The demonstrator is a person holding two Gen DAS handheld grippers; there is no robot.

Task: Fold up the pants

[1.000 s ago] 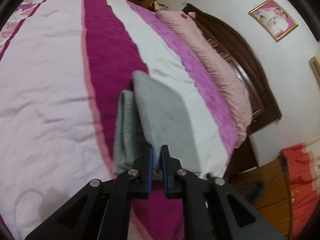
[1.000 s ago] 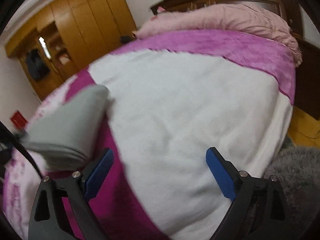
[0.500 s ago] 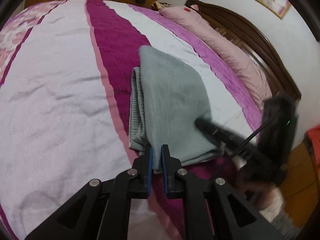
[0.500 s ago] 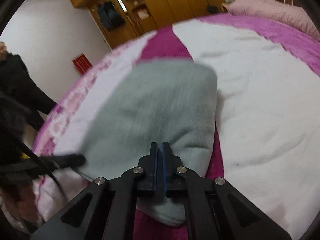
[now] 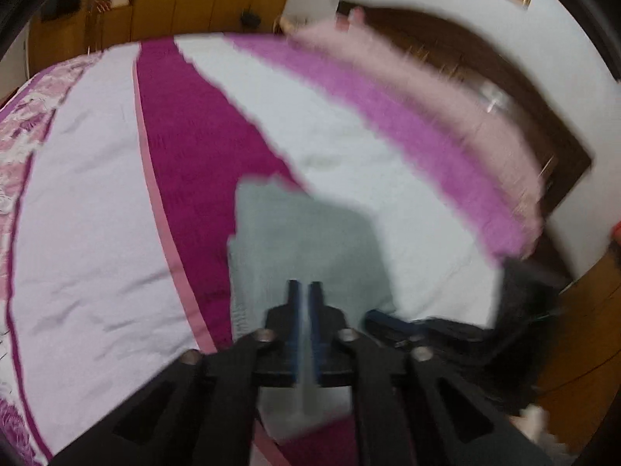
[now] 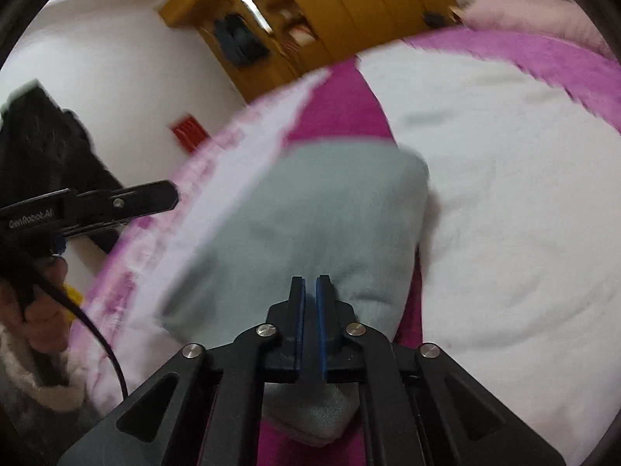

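- Left wrist view: the picture is blurred. The left claw (image 5: 304,291) sits at the lower centre of the frame, and its two blue pads stand almost together with only a thin slit between them. A thin edge of grey cloth seems to sit in this slit, but the blur makes it hard to be sure.
- The folded grey pants (image 5: 306,240) lie on the bed (image 5: 89,202), just above the claw in the centre of the frame, partly on the dark magenta stripe and partly on the white one.
- At the lower right of the frame the right claw (image 5: 382,320) shows as a dark shape, touching the right edge of the pants.
- A pink pillow (image 5: 446,97) lies along the upper right, in front of a dark wooden headboard (image 5: 504,89).
- Right wrist view: the right claw (image 6: 310,291) is at the lower centre, with its pads closed to a narrow slit above the pants (image 6: 310,213). The grey cloth passes under it and comes out below; whether it is pinched I cannot tell.
- The left claw (image 6: 170,196) comes in from the left of the frame, its tip over the pale edge of the bed (image 6: 504,194), apart from the pants.
- A wooden wardrobe (image 6: 330,11) stands at the top of the frame.
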